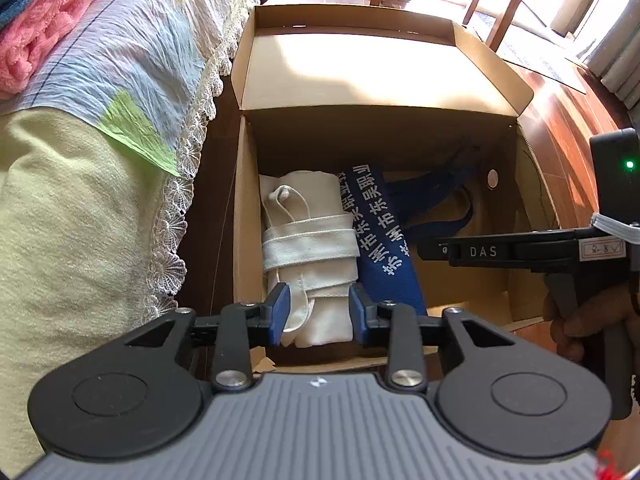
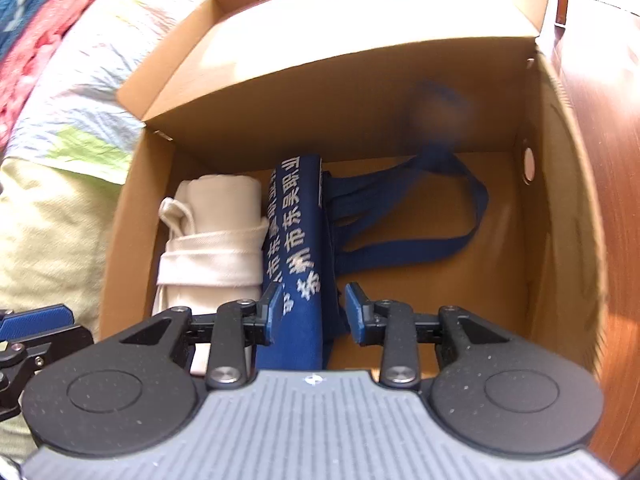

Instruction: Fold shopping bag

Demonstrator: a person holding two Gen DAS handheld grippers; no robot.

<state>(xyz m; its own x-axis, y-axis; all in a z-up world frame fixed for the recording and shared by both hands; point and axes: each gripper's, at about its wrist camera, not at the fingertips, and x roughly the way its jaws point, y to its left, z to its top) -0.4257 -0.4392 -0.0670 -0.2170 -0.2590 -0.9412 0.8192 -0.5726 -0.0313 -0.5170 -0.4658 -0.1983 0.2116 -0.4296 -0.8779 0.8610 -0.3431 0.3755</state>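
An open cardboard box (image 1: 245, 208) (image 2: 560, 216) stands on the floor and holds two bags. A cream bag (image 1: 310, 240) (image 2: 216, 232) lies rolled at the left, bound by its own strap. Beside it lies a folded blue bag (image 1: 386, 240) (image 2: 304, 240) with white characters; its handles (image 2: 448, 208) trail loose to the right. My left gripper (image 1: 319, 308) is open, its fingers on either side of the cream bag's near end. My right gripper (image 2: 314, 312) (image 1: 430, 250) is open too, straddling the blue bag's near end.
A bed with a patchwork cover (image 1: 132, 60), lace edging and a yellow blanket (image 1: 60, 220) runs close along the box's left side. The box's far flap (image 1: 360, 72) stands open. Wooden floor (image 1: 568, 120) lies to the right, with wooden furniture legs (image 1: 508, 8) beyond.
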